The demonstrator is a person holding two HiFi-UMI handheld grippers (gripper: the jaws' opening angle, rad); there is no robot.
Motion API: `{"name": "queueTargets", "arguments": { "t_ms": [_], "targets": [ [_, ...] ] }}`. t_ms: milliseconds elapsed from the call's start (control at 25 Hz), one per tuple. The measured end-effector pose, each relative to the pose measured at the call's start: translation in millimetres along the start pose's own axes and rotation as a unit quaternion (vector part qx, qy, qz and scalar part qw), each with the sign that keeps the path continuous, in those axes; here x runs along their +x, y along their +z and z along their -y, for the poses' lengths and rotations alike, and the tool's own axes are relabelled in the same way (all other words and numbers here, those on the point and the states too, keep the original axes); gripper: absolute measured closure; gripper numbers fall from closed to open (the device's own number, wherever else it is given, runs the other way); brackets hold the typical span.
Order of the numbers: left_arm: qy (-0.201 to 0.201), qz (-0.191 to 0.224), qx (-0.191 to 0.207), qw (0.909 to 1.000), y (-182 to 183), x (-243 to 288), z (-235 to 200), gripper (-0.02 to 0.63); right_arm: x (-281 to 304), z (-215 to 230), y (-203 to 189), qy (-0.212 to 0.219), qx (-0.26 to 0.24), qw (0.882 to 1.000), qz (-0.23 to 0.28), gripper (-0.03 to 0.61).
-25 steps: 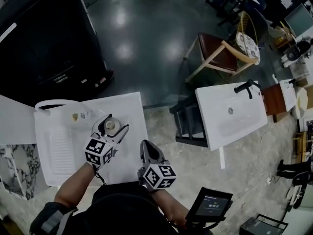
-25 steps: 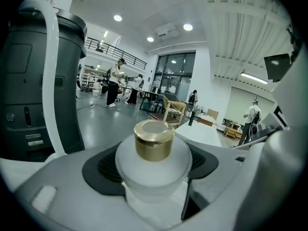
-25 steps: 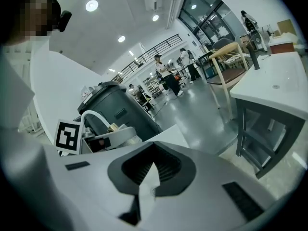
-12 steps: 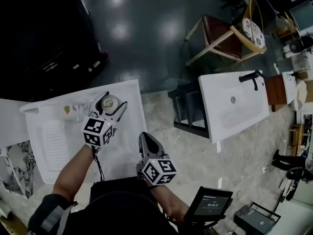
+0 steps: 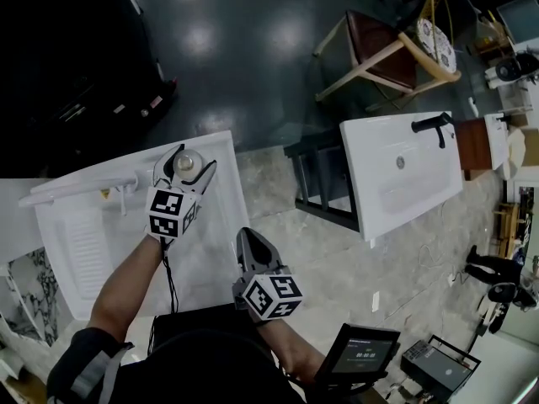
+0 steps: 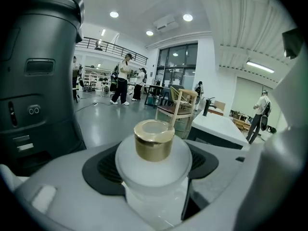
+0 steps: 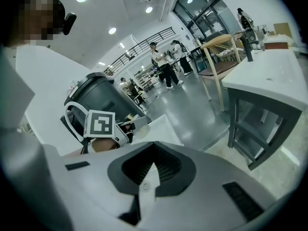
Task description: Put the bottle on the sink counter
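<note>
Here, bottle (image 6: pixel 154 170) upright in left gripper (image 5: pixel 189 161), gold cap (image 6: pixel 154 141) uppermost

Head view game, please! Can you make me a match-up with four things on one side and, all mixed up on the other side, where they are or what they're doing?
Things:
1. bottle
2. right claw
3. black tap
4. wooden chair

Matches:
a. shut, holding nothing
b. stands on the dark floor
c. gripped in the left claw
d. on the white basin at the right

Pairs: 1-c, 2-a, 3-d, 4-b.
</note>
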State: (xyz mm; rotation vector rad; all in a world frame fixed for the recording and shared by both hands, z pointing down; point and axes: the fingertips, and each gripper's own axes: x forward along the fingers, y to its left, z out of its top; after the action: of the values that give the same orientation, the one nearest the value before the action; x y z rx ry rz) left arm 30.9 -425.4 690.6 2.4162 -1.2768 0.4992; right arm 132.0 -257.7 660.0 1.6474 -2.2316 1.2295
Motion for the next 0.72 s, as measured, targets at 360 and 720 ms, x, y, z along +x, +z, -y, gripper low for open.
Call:
{"name": "queueTargets", "arguments": {
  "t_ms": [360, 720],
  "targets": [
    [0.009, -0.019, 0.018, 0.9996, -14.9, 15.5, -3.2, 0.27, 2.6, -1.2, -8.1, -0.003, 0.007, 1.0, -0.01, 0.583],
    [0.022, -0.037, 0.022, 0.9988, -29.7, 24.3, -7.6, 0.27, 1.7, -1.4, -14.6, -0.003, 0.014, 1.0, -0.014, 0.583]
  ]
}}
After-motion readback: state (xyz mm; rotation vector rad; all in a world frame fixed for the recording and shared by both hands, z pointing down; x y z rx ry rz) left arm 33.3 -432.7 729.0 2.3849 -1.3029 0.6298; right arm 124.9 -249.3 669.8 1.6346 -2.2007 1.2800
